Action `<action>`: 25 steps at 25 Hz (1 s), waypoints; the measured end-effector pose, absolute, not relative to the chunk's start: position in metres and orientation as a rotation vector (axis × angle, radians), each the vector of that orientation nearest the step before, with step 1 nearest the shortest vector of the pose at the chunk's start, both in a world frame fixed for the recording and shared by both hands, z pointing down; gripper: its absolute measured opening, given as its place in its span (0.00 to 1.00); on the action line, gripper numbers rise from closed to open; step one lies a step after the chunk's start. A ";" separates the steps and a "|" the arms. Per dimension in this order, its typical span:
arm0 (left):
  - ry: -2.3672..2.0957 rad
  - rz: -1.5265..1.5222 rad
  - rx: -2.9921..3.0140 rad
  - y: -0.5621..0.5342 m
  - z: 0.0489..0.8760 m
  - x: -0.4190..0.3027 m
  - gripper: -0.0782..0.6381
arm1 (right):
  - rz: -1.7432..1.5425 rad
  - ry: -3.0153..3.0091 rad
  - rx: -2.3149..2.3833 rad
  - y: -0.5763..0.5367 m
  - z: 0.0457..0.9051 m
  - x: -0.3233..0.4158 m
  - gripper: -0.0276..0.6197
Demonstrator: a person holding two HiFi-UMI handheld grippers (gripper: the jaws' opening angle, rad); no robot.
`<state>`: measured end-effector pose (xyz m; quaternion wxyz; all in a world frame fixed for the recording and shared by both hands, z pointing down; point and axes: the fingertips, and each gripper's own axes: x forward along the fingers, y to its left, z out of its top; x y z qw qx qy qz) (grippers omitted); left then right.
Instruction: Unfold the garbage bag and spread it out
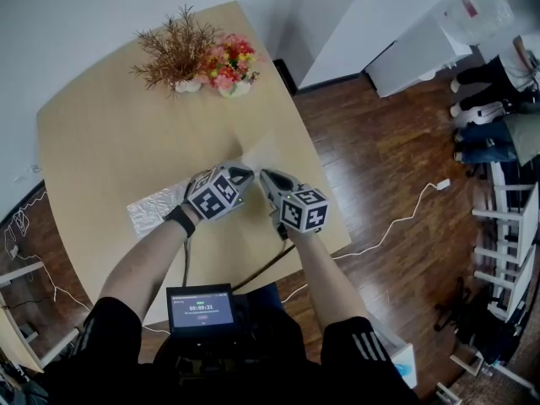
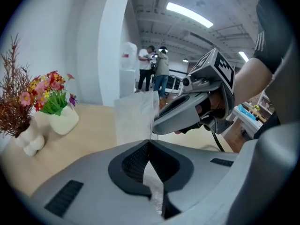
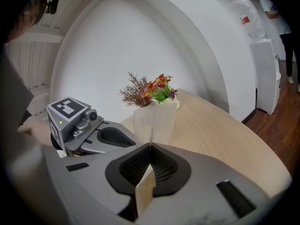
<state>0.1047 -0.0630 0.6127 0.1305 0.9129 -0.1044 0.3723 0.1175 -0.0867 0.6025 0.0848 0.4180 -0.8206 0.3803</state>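
A translucent garbage bag lies crumpled on the light wooden table, and part of it is lifted between the two grippers. My left gripper is shut, with bag film pinched between its pads. Just to its right, nearly tip to tip, my right gripper is shut on the bag too. In the left gripper view a flat folded panel of the bag stands up ahead of the jaws, beside the right gripper. The right gripper view shows the same panel and the left gripper.
Two white vases with dried twigs and coloured flowers stand at the table's far end. The table's right edge is close to the right gripper. A white cable runs across the wood floor. People stand far off.
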 end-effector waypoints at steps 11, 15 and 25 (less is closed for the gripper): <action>-0.310 1.248 2.680 -0.077 0.615 0.087 0.11 | 1.107 -2.374 1.278 -0.083 0.619 0.138 0.07; -0.328 1.273 2.677 -0.085 0.613 0.080 0.11 | 1.086 -2.356 1.284 -0.081 0.623 0.144 0.07; -0.441 1.410 2.656 -0.120 0.616 0.057 0.11 | 1.043 -2.309 1.281 -0.079 0.635 0.152 0.07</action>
